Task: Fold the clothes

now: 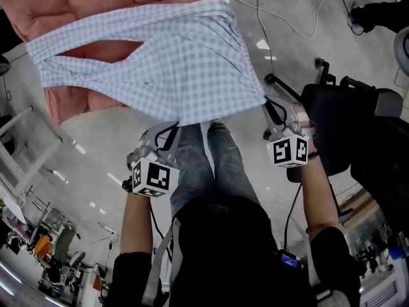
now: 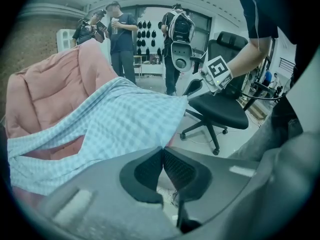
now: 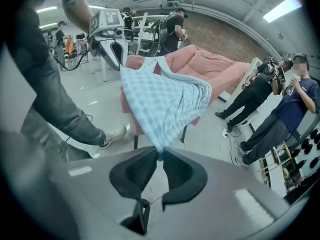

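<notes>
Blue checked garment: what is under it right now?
The far part of the blue checked garment lies on a pink quilted blanket; its near edge hangs over the floor, pinched by the left gripper and right gripper. What the blanket drapes over is hidden.

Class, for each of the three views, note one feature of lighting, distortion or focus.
Head view: even light, bright lamp reflections on the glossy floor, checked shirt sharp. Left gripper view: fisheye bending, dark corners, the left gripper soft up close. Right gripper view: same bending, ceiling strip light blown out.
</notes>
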The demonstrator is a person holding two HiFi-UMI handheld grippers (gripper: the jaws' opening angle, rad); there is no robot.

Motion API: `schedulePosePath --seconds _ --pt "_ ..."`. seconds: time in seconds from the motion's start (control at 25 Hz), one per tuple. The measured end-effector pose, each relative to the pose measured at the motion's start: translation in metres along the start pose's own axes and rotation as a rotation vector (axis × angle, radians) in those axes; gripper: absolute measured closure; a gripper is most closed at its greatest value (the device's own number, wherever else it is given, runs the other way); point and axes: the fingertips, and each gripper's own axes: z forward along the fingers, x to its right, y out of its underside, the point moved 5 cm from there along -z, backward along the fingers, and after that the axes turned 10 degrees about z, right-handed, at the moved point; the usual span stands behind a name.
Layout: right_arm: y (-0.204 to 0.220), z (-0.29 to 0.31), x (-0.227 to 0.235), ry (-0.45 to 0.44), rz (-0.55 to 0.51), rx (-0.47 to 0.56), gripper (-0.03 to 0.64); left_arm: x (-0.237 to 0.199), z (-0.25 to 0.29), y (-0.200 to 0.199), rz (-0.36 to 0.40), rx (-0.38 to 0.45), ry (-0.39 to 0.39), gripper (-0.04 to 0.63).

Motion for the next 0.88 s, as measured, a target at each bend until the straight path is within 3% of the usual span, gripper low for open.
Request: schedulePosePath --seconds 0.28,0.4,0.52,0.68,0.88 --pt "0.009 0.012 -0.013 -0.039 -0.028 -0.010 0.559 -0.003 0.022 0.009 -0.034 -0.009 0.001 0.569" --pt "0.016 0.016 -0.017 -0.098 -0.027 -0.031 0.499 -0.001 0.029 0.008 -0.043 -0.015 0.025 0.500" --pt "0.016 0.013 -0.016 -0.131 0.014 -0.038 0.437 -0.002 0.026 0.005 -0.061 -0.001 0.048 0.385" --pt "-0.011 0.003 -0.003 -0.104 0.065 -0.010 0.436 -0.019 0.007 -0.001 -0.098 0.034 0.034 0.321" --pt "-0.046 -0.014 0.028 -0.055 0.090 0.054 0.443 -0.047 -0.012 -0.018 -0.119 0.049 -0.026 0.318"
